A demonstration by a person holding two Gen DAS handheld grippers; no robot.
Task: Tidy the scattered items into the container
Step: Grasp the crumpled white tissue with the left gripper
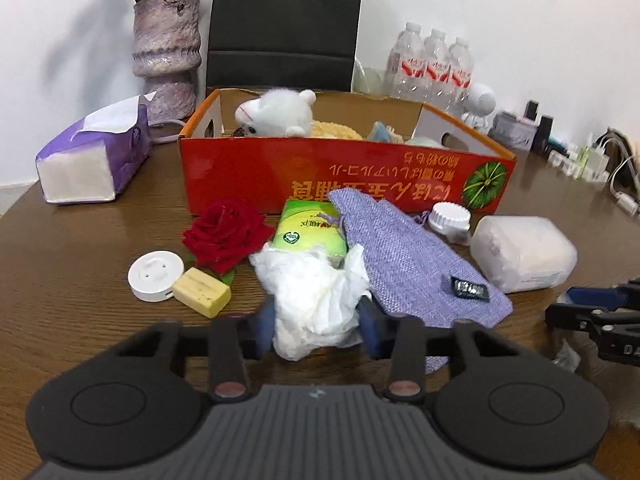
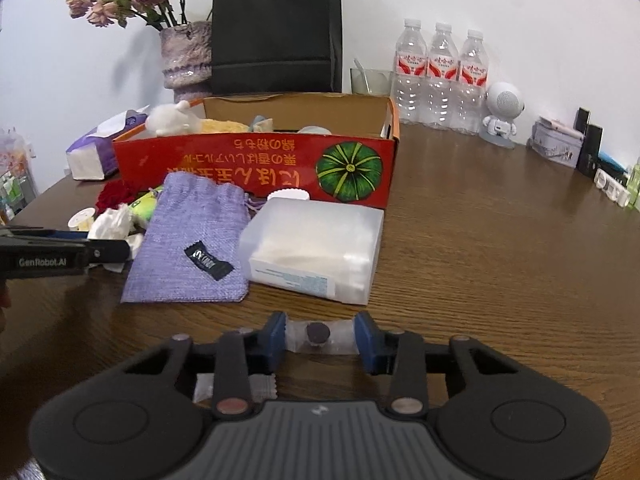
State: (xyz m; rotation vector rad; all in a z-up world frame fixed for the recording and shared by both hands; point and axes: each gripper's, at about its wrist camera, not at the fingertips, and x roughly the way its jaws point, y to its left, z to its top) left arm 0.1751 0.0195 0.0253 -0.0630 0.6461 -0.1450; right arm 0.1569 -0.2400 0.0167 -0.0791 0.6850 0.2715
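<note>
Tissue wad (image 1: 320,296): crumpled white, sitting lower centre, left gripper (image 1: 320,320) pinching it.
Right gripper (image 2: 320,336): squeezing a clear sachet (image 2: 318,334) with a dark disc.
Box (image 1: 344,176): red, showing centre frame.

I'm working in a lived-in home room: a wood-grain surface (image 2: 500,216) against a white wall, a vase (image 1: 167,56) of dried roses, a tissue pack (image 1: 92,152), three water bottles (image 2: 440,76) and an astronaut figurine (image 2: 502,118).
</note>
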